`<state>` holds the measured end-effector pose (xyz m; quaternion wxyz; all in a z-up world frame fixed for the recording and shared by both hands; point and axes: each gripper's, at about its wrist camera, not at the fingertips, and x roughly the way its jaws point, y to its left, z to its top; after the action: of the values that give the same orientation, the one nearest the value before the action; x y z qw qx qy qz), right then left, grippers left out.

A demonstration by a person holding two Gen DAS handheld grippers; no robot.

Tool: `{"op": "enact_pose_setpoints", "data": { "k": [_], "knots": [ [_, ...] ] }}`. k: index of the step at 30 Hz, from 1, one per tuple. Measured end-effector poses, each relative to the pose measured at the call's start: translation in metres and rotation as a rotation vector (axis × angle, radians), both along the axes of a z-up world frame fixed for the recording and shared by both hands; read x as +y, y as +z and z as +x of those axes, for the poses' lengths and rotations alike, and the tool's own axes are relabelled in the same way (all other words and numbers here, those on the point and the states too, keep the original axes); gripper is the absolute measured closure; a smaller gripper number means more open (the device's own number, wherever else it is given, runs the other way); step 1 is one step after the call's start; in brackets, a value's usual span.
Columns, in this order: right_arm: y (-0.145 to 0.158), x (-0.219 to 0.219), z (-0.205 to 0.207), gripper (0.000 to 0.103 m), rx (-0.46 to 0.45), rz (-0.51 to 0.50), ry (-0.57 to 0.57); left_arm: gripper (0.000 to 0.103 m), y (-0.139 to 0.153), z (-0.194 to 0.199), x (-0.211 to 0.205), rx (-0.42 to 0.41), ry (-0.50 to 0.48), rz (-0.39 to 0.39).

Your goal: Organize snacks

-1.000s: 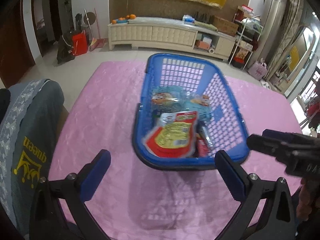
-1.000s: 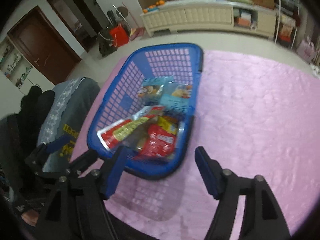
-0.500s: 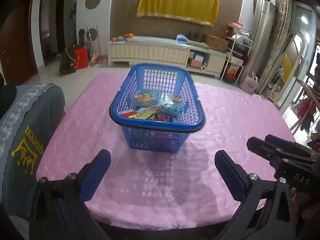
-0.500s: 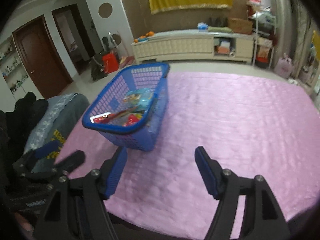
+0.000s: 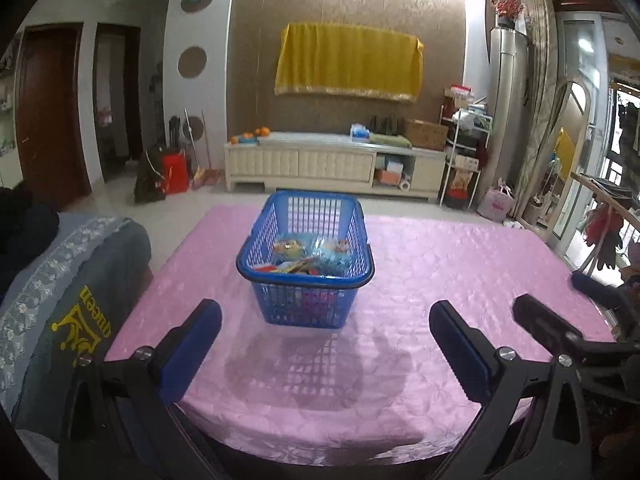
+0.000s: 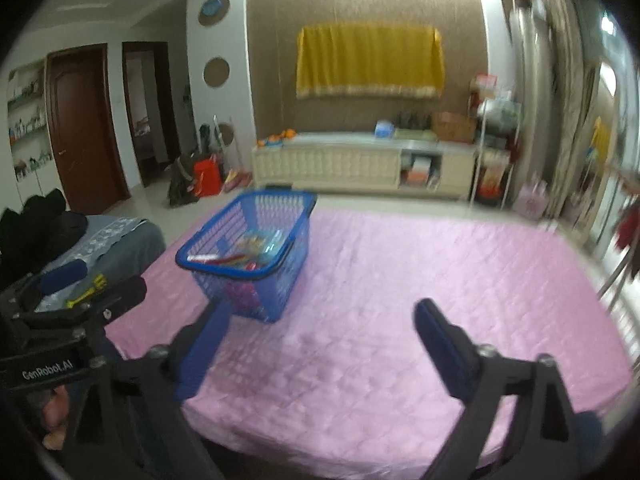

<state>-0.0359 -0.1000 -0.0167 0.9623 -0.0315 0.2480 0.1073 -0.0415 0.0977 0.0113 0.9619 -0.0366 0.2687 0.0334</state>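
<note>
Resting on the pink quilted tabletop (image 5: 440, 264), a blue plastic lattice basket (image 5: 306, 276) holds what look like snack packets (image 5: 308, 258). Left hand-held gripper (image 5: 326, 344) gapes wide, empty. Right hand-held gripper (image 6: 320, 340) has just been opening, nothing between its jaws.

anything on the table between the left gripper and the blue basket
Nothing visible. Between the open left gripper and the blue basket there is only bare pink tablecloth. The snacks are inside the basket.

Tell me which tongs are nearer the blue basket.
Left, slightly. The left tongs sit open straight in front of the blue basket, which is centred between their fingers. The right tongs sit open off to its right, the basket ahead-left. Neither touches it.
</note>
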Motion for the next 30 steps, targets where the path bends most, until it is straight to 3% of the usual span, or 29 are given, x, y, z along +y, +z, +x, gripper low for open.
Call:
{"op": "enact_pose_setpoints", "data": {
  "k": [6, 12, 30],
  "knots": [
    [0.018, -0.007, -0.038, 0.0, -0.114, -0.003, -0.001, 0.0, 0.006, -0.027, -0.009, -0.04, -0.014, 0.007],
    [0.017, -0.02, -0.058, 0.0, -0.12, 0.019, -0.047, 0.0, 0.009, -0.053, -0.014, -0.08, -0.027, 0.012],
    [0.024, -0.029, -0.085, 0.0, -0.171, 0.047, -0.083, 0.0, 0.011, -0.074, -0.028, -0.119, -0.057, 0.01]
  ]
}}
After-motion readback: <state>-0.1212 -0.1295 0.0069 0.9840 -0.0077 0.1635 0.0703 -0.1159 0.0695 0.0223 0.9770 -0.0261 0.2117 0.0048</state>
